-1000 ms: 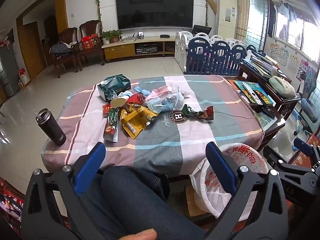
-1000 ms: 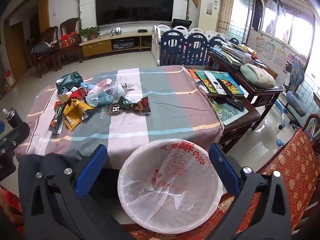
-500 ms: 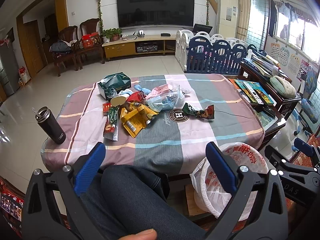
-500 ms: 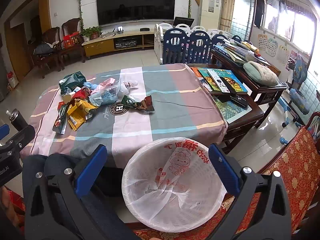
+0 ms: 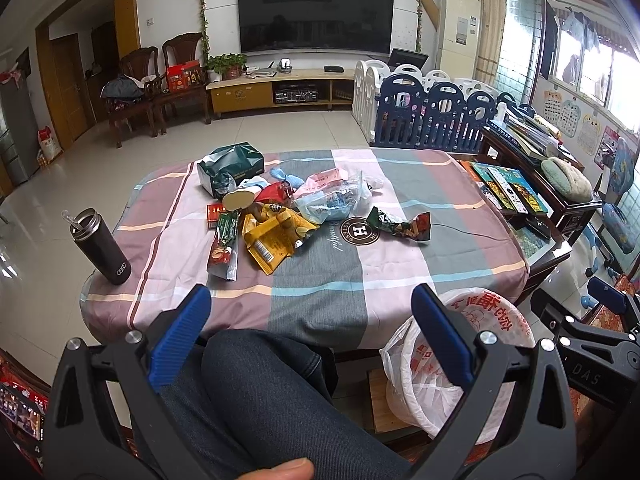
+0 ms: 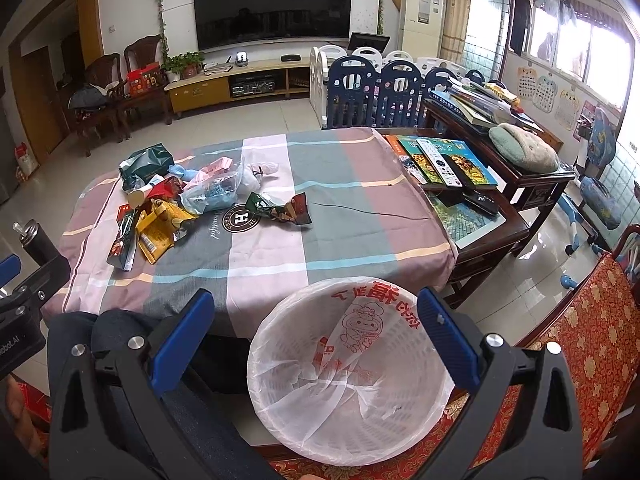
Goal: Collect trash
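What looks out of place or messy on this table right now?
A heap of wrappers and bags sprawls across the far left of the tablecloth, with one crumpled wrapper lying apart to its right. A thin dark cord trails toward the right edge. The lined bin below holds no trash yet. Nothing is spilled.

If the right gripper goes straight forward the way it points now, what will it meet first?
Most likely the lined trash basket: it fills the space between the open fingers of the right gripper. The table edge lies beyond it. Depth is unclear, so the gripper might pass over the rim.
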{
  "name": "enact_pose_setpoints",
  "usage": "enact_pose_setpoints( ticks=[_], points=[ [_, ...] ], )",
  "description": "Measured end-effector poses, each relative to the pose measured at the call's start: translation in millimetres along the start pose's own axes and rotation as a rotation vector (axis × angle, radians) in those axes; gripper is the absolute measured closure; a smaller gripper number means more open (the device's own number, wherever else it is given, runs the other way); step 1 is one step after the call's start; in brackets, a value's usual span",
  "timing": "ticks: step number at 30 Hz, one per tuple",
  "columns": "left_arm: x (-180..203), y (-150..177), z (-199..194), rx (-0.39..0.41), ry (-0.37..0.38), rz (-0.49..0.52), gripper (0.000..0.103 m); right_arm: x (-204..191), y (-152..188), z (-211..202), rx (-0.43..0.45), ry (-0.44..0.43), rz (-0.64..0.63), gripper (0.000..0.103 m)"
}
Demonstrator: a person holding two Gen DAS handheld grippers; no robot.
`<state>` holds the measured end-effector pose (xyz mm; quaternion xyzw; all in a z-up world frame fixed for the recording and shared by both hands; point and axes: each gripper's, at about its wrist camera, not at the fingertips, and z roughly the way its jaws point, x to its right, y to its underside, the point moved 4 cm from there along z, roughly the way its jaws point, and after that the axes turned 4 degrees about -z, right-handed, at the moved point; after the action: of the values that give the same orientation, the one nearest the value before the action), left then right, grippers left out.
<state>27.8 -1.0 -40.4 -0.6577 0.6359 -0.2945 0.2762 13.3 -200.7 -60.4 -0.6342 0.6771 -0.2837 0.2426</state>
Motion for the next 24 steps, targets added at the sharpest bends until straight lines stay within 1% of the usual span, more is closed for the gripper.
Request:
enact_pose_setpoints(
  ticks=[7,8,24],
  points=[
    [9,8,-4,0.0,-0.002,0.001,0.003,-2,0,0,-0.001,-0.002,-0.005,0.003],
    [-4,-5,0,-0.006,0.003,-0.005,0.003,-2,0,0,-0.001,-0.003,-0.004,0.003],
    [-5,-5,1,-0.008,0.004,-0.005,0.003,-3,0,1,-0.005,-0.006,-0.001,0.003]
  ],
)
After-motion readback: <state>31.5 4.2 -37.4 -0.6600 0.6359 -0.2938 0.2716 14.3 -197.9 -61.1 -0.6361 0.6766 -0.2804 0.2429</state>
